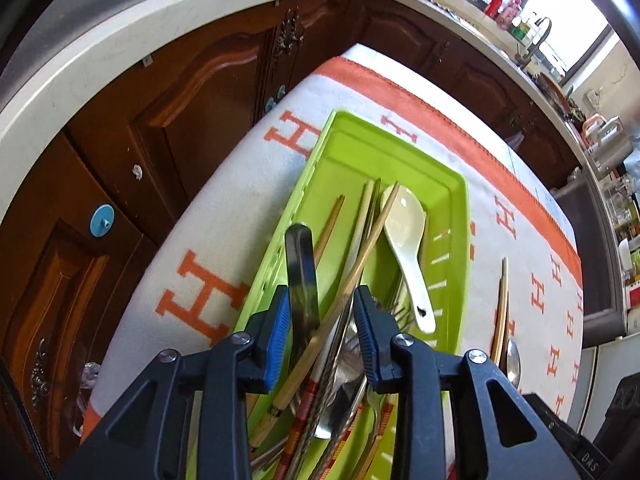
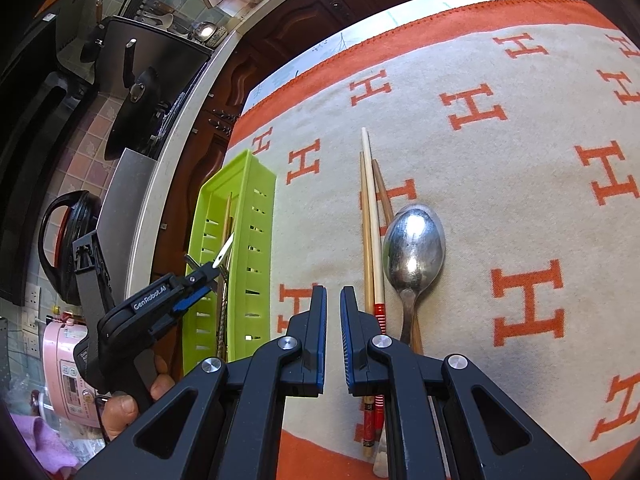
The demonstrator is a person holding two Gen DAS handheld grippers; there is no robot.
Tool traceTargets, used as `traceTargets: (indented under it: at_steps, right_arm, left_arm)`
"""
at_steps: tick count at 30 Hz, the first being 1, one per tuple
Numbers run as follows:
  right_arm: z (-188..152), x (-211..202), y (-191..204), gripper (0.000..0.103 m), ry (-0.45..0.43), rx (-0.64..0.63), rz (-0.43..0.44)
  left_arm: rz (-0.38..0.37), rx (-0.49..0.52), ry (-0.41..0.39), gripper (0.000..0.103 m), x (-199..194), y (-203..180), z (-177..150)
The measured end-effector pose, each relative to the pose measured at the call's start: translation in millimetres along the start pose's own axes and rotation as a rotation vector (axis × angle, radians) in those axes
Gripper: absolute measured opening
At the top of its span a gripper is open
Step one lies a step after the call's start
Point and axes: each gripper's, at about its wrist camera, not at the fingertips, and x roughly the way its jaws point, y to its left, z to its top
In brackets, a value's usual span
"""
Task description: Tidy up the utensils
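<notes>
My left gripper hangs open over a lime-green tray. A flat steel handle stands up between the jaws, close to the left pad, and a bamboo chopstick crosses the gap. More chopsticks, metal cutlery and a white ceramic spoon lie in the tray. In the right wrist view my right gripper is shut with nothing in it, low over the cloth. Just to its right lie three chopsticks and a steel spoon. The left gripper and the tray show at the left.
A cream cloth with orange H letters and an orange border covers the table. Dark wooden cabinets under a pale countertop stand beyond the table's edge. A person's hand holds the left gripper. A pink cooker sits off the table.
</notes>
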Motion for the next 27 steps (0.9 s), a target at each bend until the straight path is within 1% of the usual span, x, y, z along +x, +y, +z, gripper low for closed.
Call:
traceTargets:
  at_steps: [3,5,6,8,11,14,17,19,21,24,27]
  right_arm:
    - [0.3,-0.5,-3.1,0.007,-0.002,0.006,0.001]
    - [-0.1,0.1,-4.2,0.007,-0.003,0.011,0.001]
    - [0.0,0.7,-4.7,0.007,-0.003,0.012,0.002]
    - [-0.8,0.9,-5.4,0.007,-0.001,0.014,0.003]
    - [-1.3,2.8,-3.8,0.007,0.002,0.01,0.008]
    - [-2.5,2.5,-2.7,0.007,0.001,0.006,0.01]
    - [-2.6,2.1,-1.7,0.007,0.0,0.001,0.01]
    - [-2.6,1.2,-1.4,0.007,-0.002,-0.002,0.011]
    - [-2.8,0.0,-1.0,0.007,-0.004,-0.004,0.012]
    - [-3.9,-2.1,0.5,0.007,-0.007,-0.011,0.014]
    - [-5.8,-5.2,0.3,0.007,-0.007,-0.019,0.018]
  left_arm:
    - [-0.025,-0.021,-0.02,0.029,-0.8,2.6,1.8]
    - [-0.035,-0.031,-0.032,0.013,-1.0,5.6,2.6]
    - [-0.038,-0.029,-0.037,0.012,-0.8,7.0,2.8]
    - [-0.044,-0.03,-0.046,0.011,-1.5,9.0,2.3]
    - [-0.04,-0.002,-0.067,0.011,-6.5,6.6,0.4]
    - [-0.007,0.052,-0.133,0.009,-20.6,-1.8,-2.3]
    - [0.03,0.126,-0.201,0.007,-38.2,-14.2,-5.2]
    - [0.056,0.166,-0.245,0.004,-50.7,-20.7,-6.1]
    - [0.077,0.194,-0.276,0.003,-61.2,-25.1,-5.9]
    - [0.101,0.223,-0.307,0.002,-73.8,-28.8,-3.2]
    - [0.09,0.244,-0.312,0.002,-84.7,-29.9,-0.7]
